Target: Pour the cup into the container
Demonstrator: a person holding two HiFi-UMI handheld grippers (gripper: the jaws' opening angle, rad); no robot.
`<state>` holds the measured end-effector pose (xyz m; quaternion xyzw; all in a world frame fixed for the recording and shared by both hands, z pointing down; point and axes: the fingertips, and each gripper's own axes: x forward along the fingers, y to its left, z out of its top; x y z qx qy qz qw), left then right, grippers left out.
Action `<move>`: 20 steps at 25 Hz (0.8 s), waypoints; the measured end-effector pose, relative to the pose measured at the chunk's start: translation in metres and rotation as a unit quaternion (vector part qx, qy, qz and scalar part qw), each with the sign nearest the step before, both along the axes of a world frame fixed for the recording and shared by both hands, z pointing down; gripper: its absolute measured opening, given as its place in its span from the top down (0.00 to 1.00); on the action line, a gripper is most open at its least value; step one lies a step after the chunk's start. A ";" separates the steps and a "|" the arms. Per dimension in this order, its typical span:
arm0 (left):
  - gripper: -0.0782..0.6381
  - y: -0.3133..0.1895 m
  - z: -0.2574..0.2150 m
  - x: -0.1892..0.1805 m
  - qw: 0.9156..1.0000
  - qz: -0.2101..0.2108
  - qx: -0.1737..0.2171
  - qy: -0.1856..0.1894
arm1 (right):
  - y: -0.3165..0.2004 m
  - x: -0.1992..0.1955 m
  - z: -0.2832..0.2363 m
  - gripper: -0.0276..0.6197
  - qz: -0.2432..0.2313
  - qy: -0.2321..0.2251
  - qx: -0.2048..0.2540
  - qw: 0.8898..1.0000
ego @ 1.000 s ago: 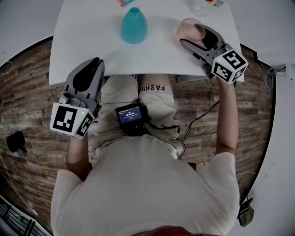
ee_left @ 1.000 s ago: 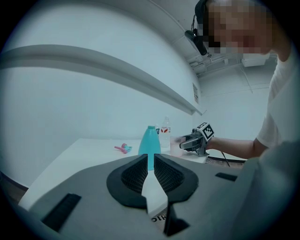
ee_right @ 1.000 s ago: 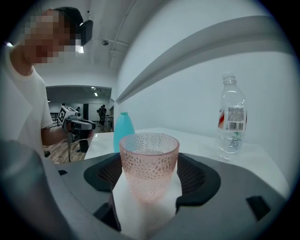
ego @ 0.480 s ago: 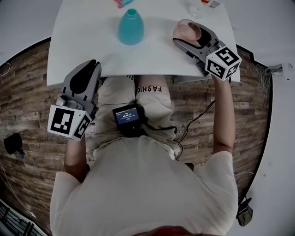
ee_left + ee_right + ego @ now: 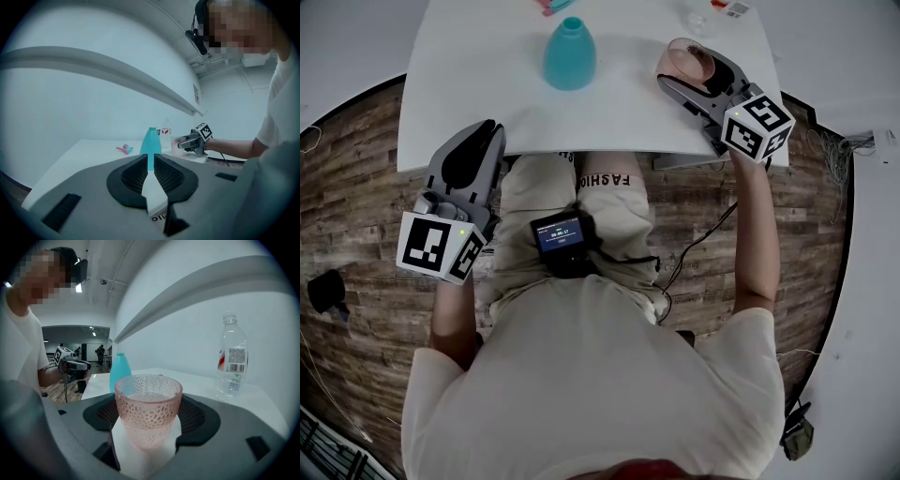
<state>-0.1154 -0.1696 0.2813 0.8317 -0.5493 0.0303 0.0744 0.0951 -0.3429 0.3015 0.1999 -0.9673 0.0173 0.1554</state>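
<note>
From the head view, the white worktop carries a teal, cone-shaped container with an open neck, standing upright near the middle. To its right and well apart from it stands the pink cup, also upright. My right gripper lies low on the worktop with one jaw on each side of the cup. My left gripper is on the other side, its tip showing over the near edge of the worktop, well apart from the container. A clear bottle and a small pink and teal item lie at the far edge.

In the left gripper view, the jaws stand narrow, with only a thin slit between the pads and nothing in it. Through that slit I see the container across the worktop. Further right are the bottle, then the cup with the right gripper around it. The pink and teal item lies left of the container.

In the right gripper view, the jaws have just been opening and now stand wide. The cup, a pink translucent glass with a dimpled wall, stands on the worktop between them. The pads flank it closely on both sides, and I cannot tell whether either one touches the glass. I cannot make out what the cup holds. Behind it to the left is the container. The bottle, with a red and white label, stands to the right. The left gripper shows far off on the left.
</note>
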 end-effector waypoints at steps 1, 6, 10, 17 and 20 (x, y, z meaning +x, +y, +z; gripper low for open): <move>0.82 0.000 0.000 0.001 1.000 0.000 0.000 0.000 | 0.000 0.002 -0.002 0.39 0.002 -0.001 0.000 1.000; 0.82 0.002 0.002 -0.008 1.000 -0.001 0.001 0.003 | 0.001 -0.002 -0.012 0.38 0.007 0.005 0.005 1.000; 0.82 0.005 -0.001 -0.010 1.000 0.001 0.004 0.004 | 0.006 -0.003 -0.020 0.39 0.008 0.013 0.009 1.000; 0.82 0.003 -0.003 -0.014 1.000 0.001 0.008 0.003 | 0.006 -0.003 -0.027 0.38 0.014 0.029 0.014 0.999; 0.82 0.001 -0.002 -0.015 1.000 0.002 0.007 0.003 | 0.004 -0.002 -0.031 0.39 0.017 0.033 0.016 0.999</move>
